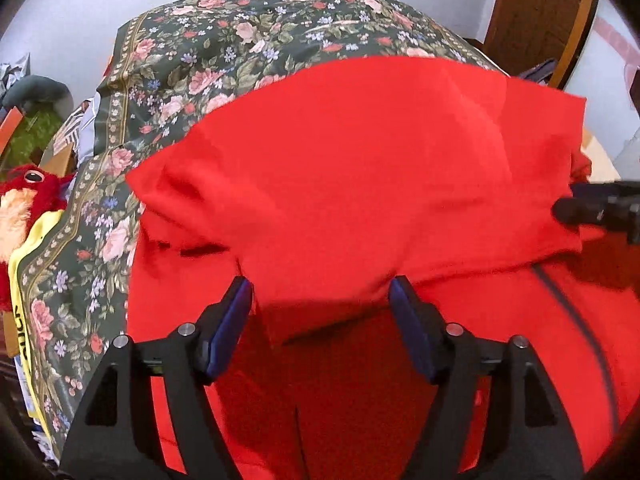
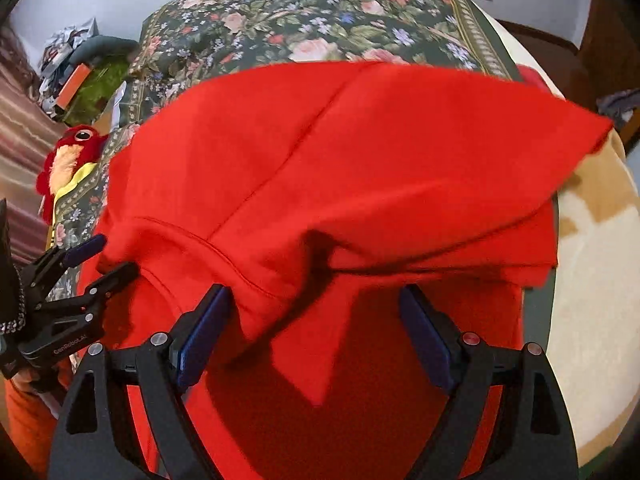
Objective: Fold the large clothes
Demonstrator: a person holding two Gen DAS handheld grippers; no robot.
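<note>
left tongs (image 2: 102,258) marked "genrobot.ai", released; right tongs (image 2: 316,308) released over red garment (image 2: 360,160).

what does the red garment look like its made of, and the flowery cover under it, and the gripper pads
Red garment: soft matte knit, probably cotton jersey; it drapes in folds and shows stitched seams. Floral cover: thin printed woven cloth, slightly smooth, lying in flat wrinkles. Pads: dark blue, dull, likely rubber or foam, on black plastic fingers.

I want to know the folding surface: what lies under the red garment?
The red garment lies on a floral bedspread, which shows beyond and left of it. What the spread looks like directly beneath the cloth is covered.
</note>
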